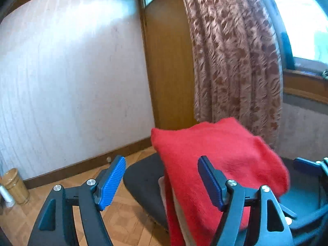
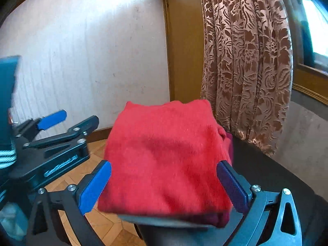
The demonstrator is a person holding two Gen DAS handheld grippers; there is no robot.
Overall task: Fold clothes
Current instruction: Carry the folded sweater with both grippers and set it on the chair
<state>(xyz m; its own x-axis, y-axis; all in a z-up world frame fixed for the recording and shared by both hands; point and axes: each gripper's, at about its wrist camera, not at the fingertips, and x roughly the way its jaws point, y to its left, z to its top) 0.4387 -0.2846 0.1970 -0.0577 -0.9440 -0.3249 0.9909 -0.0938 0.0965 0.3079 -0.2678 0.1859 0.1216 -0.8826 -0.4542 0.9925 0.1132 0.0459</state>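
Wall (image 1: 67, 78): pale and striped, filling the left half of both views, with a brown skirting board along its foot.
Wooden pot (image 1: 15, 185): lower left edge of the left wrist view, standing on the parquet floor (image 1: 127, 225).
Left gripper (image 1: 162, 181): lower middle of its own view, blue pads spread wide with nothing between them; the right pad overlaps the sweater's near edge in the picture, and whether they touch cannot be told. It also shows at the left of the right wrist view.
Door (image 1: 168, 61): brown wood, upper middle.
Red sweater (image 2: 166, 160): folded into a thick square, lying on a dark chair seat (image 1: 143, 182), centre of both views.
Right gripper (image 2: 164, 184): lower middle of its view, pads spread wide on either side of the sweater, not pressing on it.
Curtain (image 2: 246, 61): brown, flowered, hanging at the right.
Window (image 1: 303, 16): bright, upper right corner.
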